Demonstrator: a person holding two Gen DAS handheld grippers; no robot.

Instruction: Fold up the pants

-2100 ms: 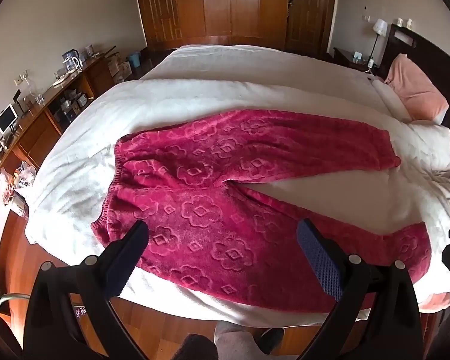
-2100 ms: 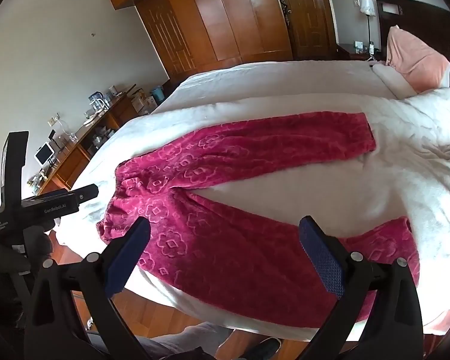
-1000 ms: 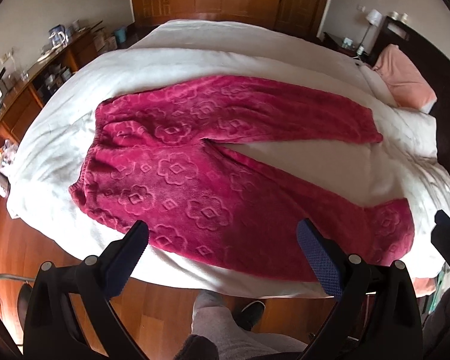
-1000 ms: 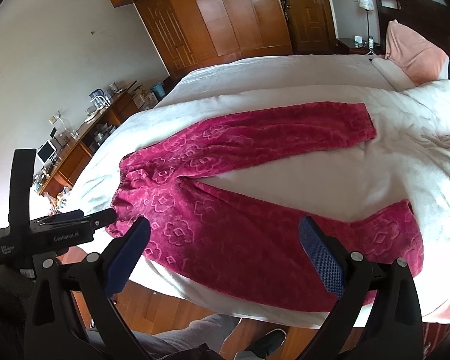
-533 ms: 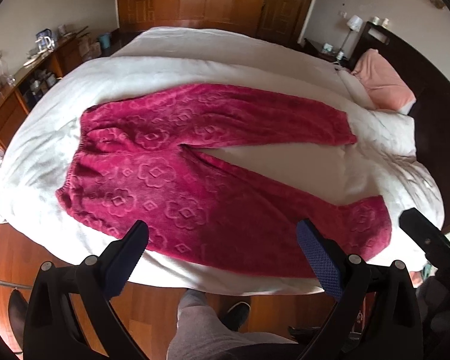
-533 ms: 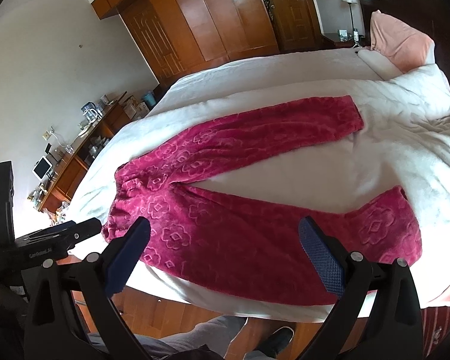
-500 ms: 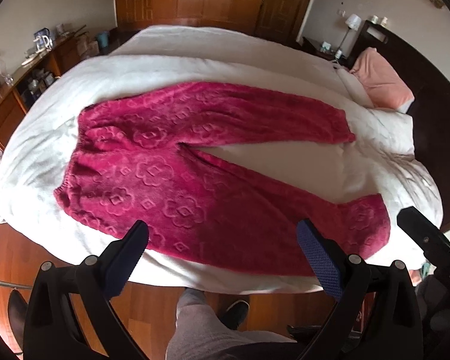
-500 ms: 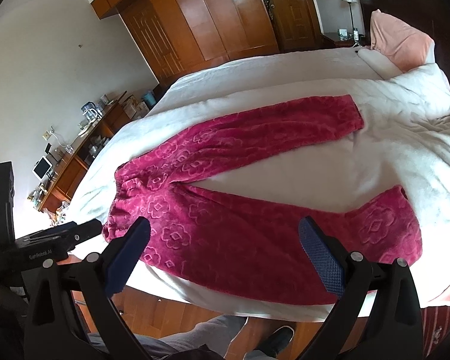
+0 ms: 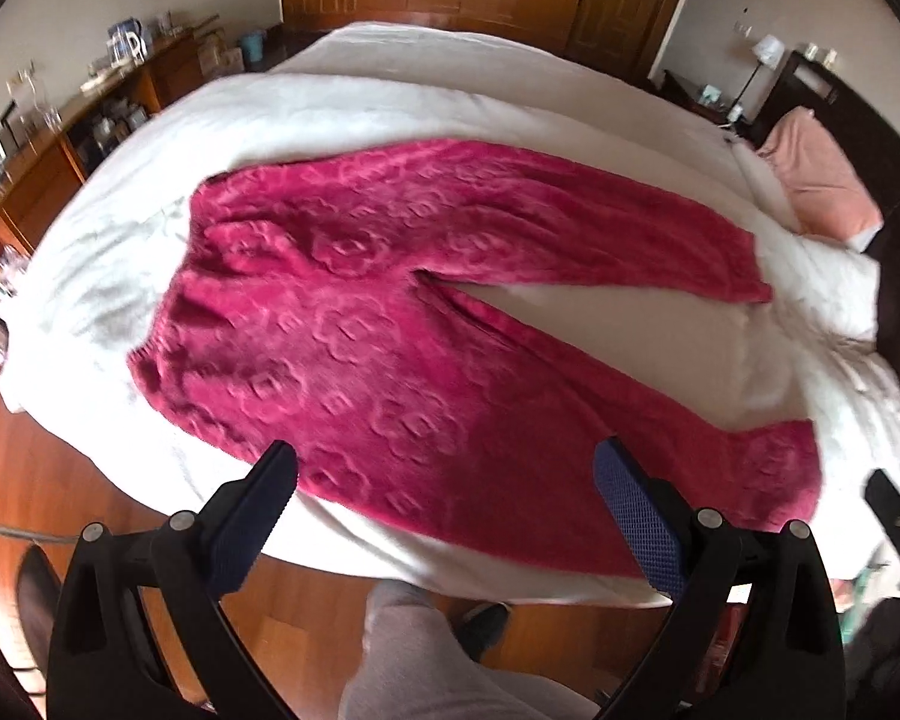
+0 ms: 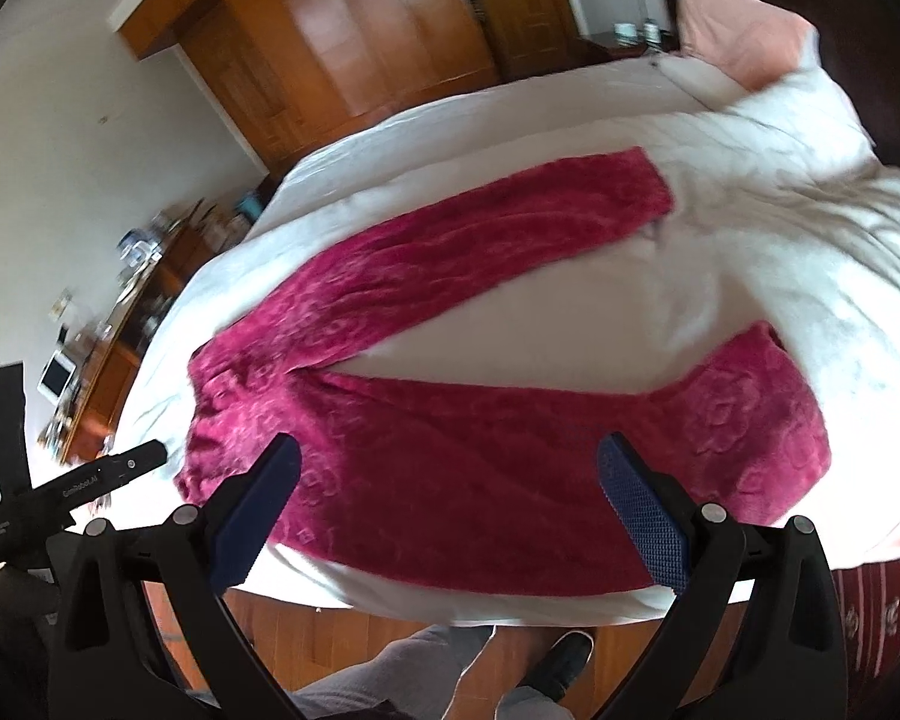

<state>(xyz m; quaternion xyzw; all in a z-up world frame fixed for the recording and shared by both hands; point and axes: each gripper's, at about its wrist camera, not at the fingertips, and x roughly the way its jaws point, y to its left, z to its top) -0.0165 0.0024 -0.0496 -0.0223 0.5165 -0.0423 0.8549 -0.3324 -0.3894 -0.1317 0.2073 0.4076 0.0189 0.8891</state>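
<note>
Magenta fleece pants point(image 9: 390, 324) with a raised flower pattern lie spread flat on a white bed point(image 9: 390, 96), waistband to the left, both legs splayed to the right. They also show in the right wrist view point(image 10: 450, 450). My left gripper point(image 9: 444, 498) is open and empty, held above the near bed edge over the near leg. My right gripper point(image 10: 450, 492) is open and empty, also above the near leg. The left gripper's body point(image 10: 66, 486) shows at the left of the right wrist view.
A pink pillow point(image 9: 816, 180) and dark headboard lie at the right. A wooden desk point(image 9: 48, 138) with clutter stands at the left, wardrobes point(image 10: 354, 30) at the back. Wooden floor and the person's legs point(image 9: 426, 654) are below the bed edge.
Both grippers have moved closer to the bed and swung; the right view has tilted and now looks more at the near leg's cuff. The pants have not moved.
</note>
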